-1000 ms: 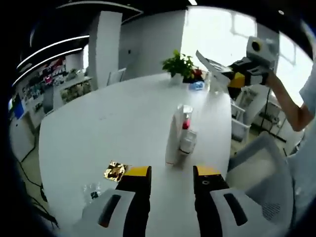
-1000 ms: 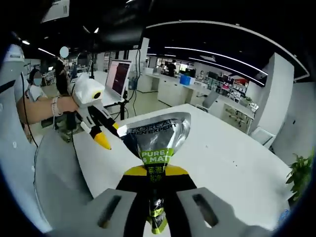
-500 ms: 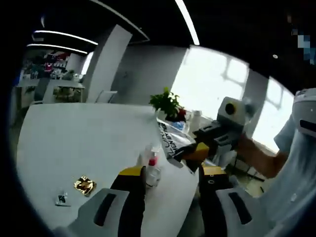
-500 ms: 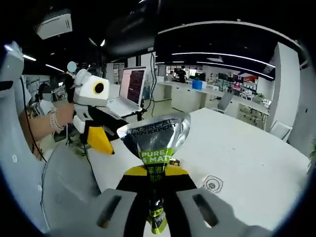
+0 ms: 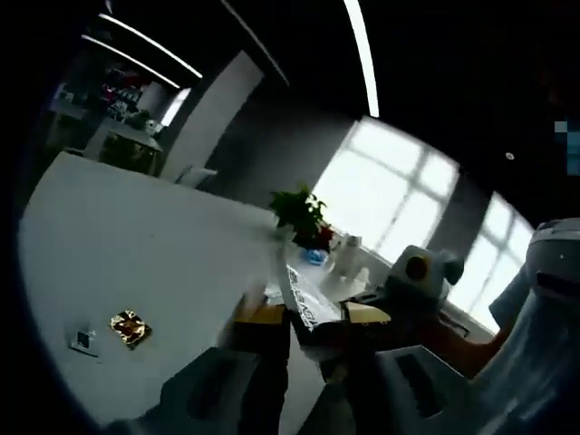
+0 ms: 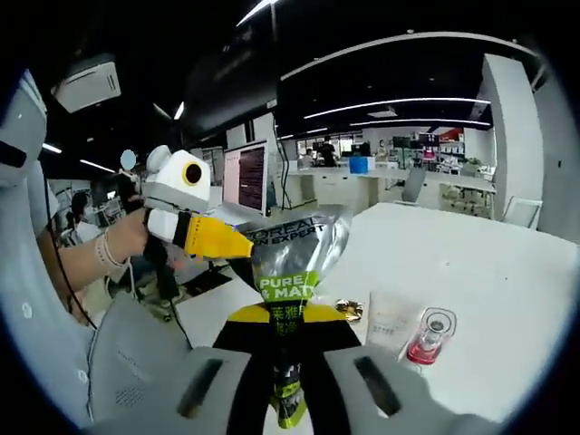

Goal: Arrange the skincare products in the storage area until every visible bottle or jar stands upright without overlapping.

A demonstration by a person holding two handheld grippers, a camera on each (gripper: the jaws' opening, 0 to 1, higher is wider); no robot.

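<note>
My right gripper [image 6: 285, 319] is shut on the lower part of a silver L'Oreal tube [image 6: 290, 249] with a green label, held up in the air. My left gripper [image 6: 217, 240] comes in from the left, its yellow tip touching the tube's flat upper edge. In the left gripper view that flat tube end [image 5: 304, 299] sits between the open jaws of my left gripper [image 5: 313, 317], with the right gripper [image 5: 412, 281] behind it. A white tube [image 6: 391, 319] and a clear bottle with pink contents [image 6: 430, 335] stand upright on the white table [image 6: 489, 272].
A gold foil packet [image 5: 130, 326] and a small clear sachet [image 5: 83, 341] lie on the table [image 5: 136, 236]. A potted plant [image 5: 299, 208] stands at its far end. A laptop [image 6: 249, 177] and a grey chair [image 6: 136, 362] are to my left.
My left gripper swung up off the table to the raised tube, and its jaws now straddle the tube's flat end. The right gripper turned, so the white tube and pink bottle came into its view.
</note>
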